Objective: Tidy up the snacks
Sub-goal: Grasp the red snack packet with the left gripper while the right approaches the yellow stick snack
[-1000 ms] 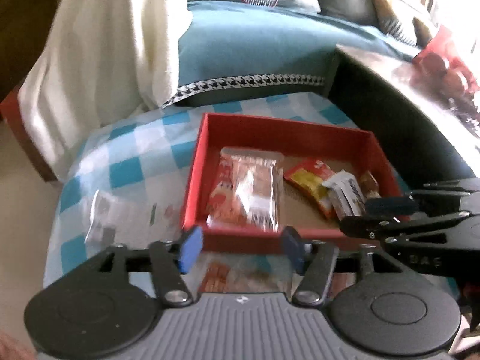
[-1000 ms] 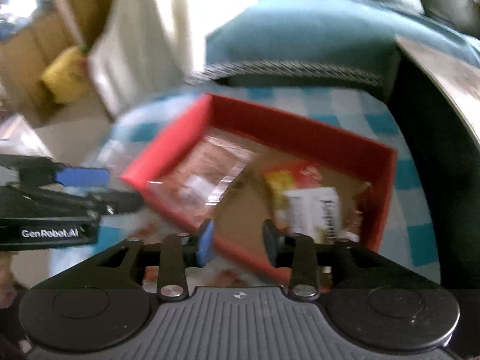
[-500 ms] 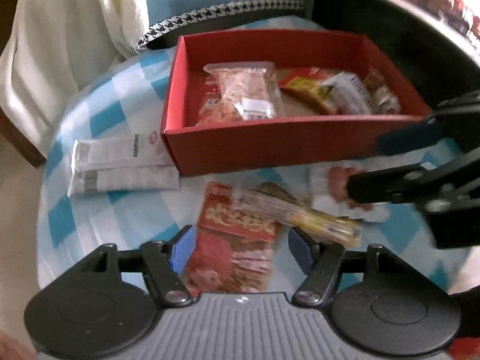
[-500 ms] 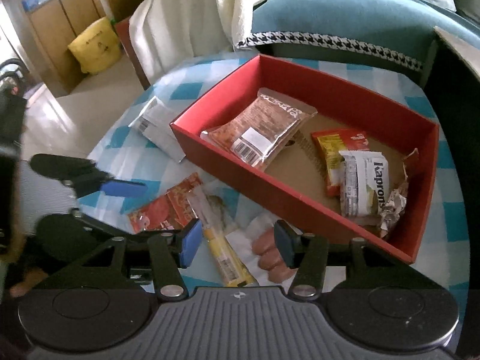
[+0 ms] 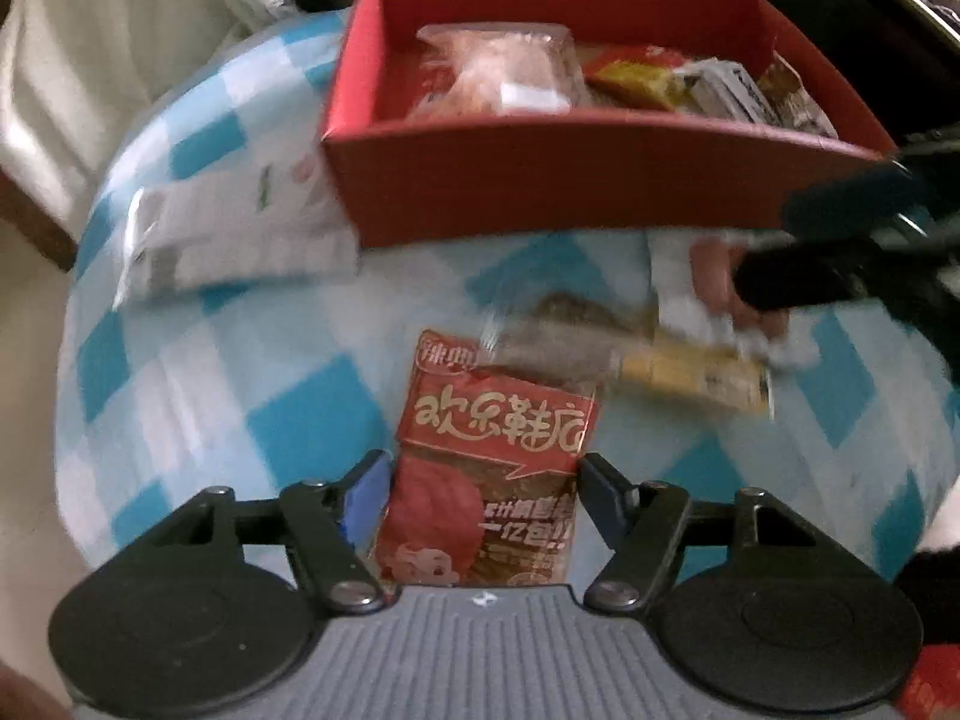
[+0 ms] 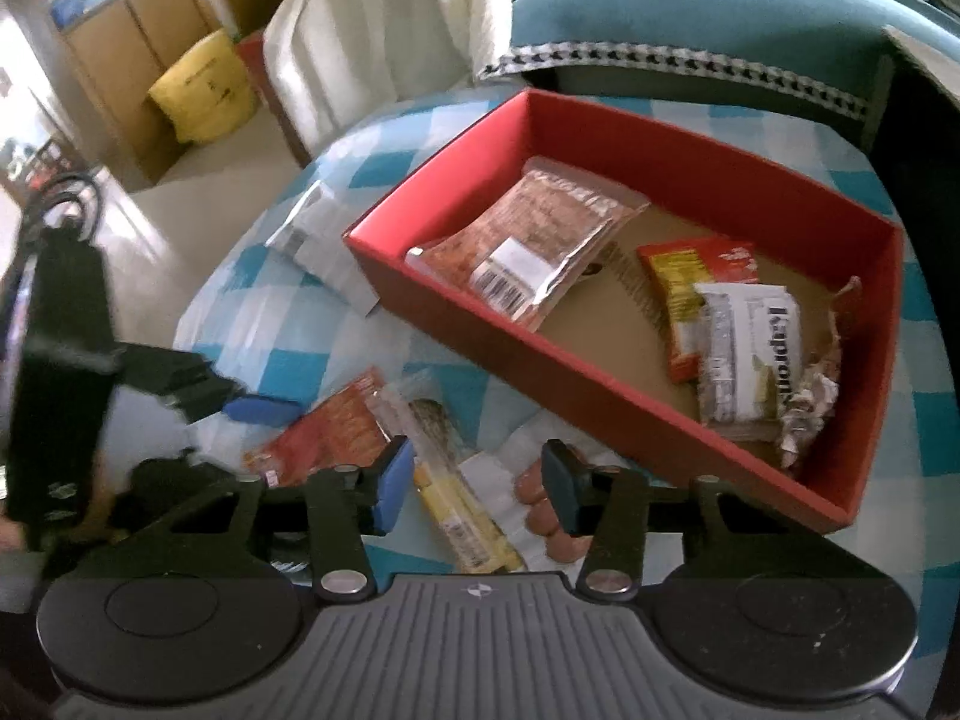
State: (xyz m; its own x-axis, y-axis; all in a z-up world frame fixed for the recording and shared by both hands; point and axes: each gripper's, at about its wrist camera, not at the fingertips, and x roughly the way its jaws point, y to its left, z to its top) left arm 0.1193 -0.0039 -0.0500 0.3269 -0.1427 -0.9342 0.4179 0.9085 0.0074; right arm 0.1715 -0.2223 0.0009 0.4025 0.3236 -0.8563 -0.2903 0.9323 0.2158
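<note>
The red snack packet (image 5: 492,450) lies flat on the blue-checked cloth (image 5: 198,372), its near end between the spread fingers of the left gripper (image 5: 483,495), which flank it without clamping. Just ahead and right of it lie a clear-and-yellow stick pack (image 5: 636,354) and a sausage pack (image 6: 540,504). The right gripper (image 6: 477,480) hangs open over those two, holding nothing. Beyond both grippers sits the red box (image 6: 600,384), already holding several packets.

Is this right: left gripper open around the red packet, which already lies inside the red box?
Not quite. The left gripper is open around the red packet, but the packet lies on the checked cloth in front of the red box, not inside it; see the left wrist view.
</note>
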